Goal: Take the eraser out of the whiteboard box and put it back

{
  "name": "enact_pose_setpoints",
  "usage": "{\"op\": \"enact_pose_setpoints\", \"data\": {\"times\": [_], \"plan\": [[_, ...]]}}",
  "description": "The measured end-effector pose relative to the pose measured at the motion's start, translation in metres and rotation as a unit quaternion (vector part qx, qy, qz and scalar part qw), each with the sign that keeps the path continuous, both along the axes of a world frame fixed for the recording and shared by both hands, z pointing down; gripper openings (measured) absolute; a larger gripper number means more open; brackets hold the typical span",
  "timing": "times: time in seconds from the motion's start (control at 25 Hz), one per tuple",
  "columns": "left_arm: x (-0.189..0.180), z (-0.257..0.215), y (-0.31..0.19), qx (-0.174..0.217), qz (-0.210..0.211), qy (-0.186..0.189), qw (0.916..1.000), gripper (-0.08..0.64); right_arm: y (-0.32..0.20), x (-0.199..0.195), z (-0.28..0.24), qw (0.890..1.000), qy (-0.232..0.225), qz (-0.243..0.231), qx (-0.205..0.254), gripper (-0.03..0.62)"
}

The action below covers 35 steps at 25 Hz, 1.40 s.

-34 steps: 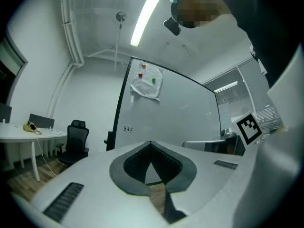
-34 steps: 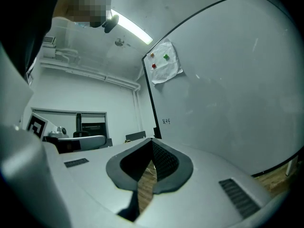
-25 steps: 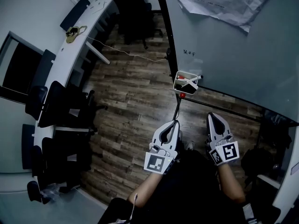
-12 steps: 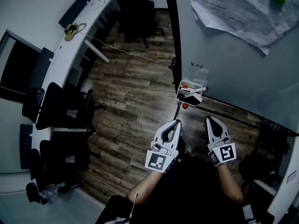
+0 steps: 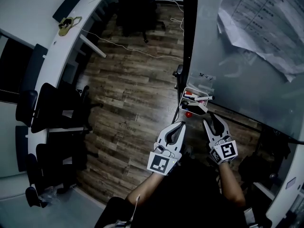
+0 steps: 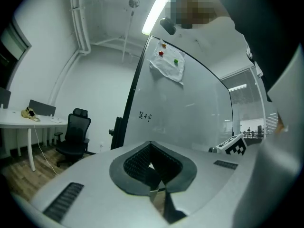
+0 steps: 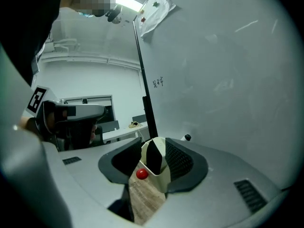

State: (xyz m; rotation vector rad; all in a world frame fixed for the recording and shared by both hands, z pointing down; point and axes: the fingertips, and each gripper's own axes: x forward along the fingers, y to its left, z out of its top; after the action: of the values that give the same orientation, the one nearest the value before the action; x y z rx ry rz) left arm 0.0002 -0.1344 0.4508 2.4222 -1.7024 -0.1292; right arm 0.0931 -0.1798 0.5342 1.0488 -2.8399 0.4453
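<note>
**A:** One question: why had the right hand-held gripper [image 5: 212, 120] just been opening, with nothing between its pads?

**B:** For the eraser [image 7: 153, 158], seemingly the dark block in the box [image 7: 160, 174] just ahead, mid-frame. The left hand-held gripper [image 5: 178, 125] was shut, idle.

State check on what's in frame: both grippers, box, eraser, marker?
Left gripper: shut, empty.
Right gripper: open, jaws have just been opening, nothing between them, box just ahead.
Box: mounted on the whiteboard, top open.
Eraser: standing in the box, untouched.
Marker: lying across the box top.
</note>
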Motion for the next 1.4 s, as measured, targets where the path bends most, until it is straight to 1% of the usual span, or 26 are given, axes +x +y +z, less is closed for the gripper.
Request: {"op": "enact_pose_setpoints", "data": {"times": [0.08,0.2,0.4,0.6,0.76,0.92,1.08,1.2,1.32,1.4], "plan": [[-0.003,0.003,-0.005,-0.004,0.001,0.000,1.0000,0.006,-0.007,-0.002,0.010,1.000,0.007,-0.002,-0.010,0.156],[-0.009,0.008,-0.012,-0.010,0.000,0.003,0.9999,0.006,-0.014,-0.008,0.017,1.000,0.019,-0.008,-0.012,0.177],[-0.011,0.014,-0.019,-0.017,0.000,0.009,0.9998,0.006,-0.021,-0.014,0.028,0.999,0.027,-0.021,-0.012,0.190],[-0.012,0.020,-0.022,-0.025,-0.001,0.014,0.9996,0.006,-0.026,-0.023,0.032,0.999,0.039,-0.029,-0.019,0.193],[-0.015,0.023,-0.022,-0.030,-0.005,0.016,0.9994,0.006,-0.029,-0.033,0.028,0.999,0.033,-0.033,-0.010,0.192],[-0.018,0.023,-0.020,-0.033,-0.008,0.018,0.9993,0.006,-0.032,-0.033,0.028,0.999,0.029,-0.031,0.000,0.192],[-0.017,0.023,-0.019,-0.032,-0.009,0.017,0.9993,0.006,-0.028,-0.030,0.034,0.998,0.036,-0.044,0.003,0.190],[-0.017,0.023,-0.018,-0.032,-0.009,0.015,0.9993,0.006,-0.028,-0.031,0.030,0.999,0.038,-0.037,0.004,0.178],[-0.017,0.022,-0.015,-0.032,-0.011,0.014,0.9993,0.006,-0.026,-0.029,0.031,0.998,0.037,-0.043,0.013,0.172],[-0.016,0.022,-0.013,-0.031,-0.011,0.014,0.9994,0.006,-0.027,-0.028,0.026,0.998,0.035,-0.038,0.020,0.170]]}}
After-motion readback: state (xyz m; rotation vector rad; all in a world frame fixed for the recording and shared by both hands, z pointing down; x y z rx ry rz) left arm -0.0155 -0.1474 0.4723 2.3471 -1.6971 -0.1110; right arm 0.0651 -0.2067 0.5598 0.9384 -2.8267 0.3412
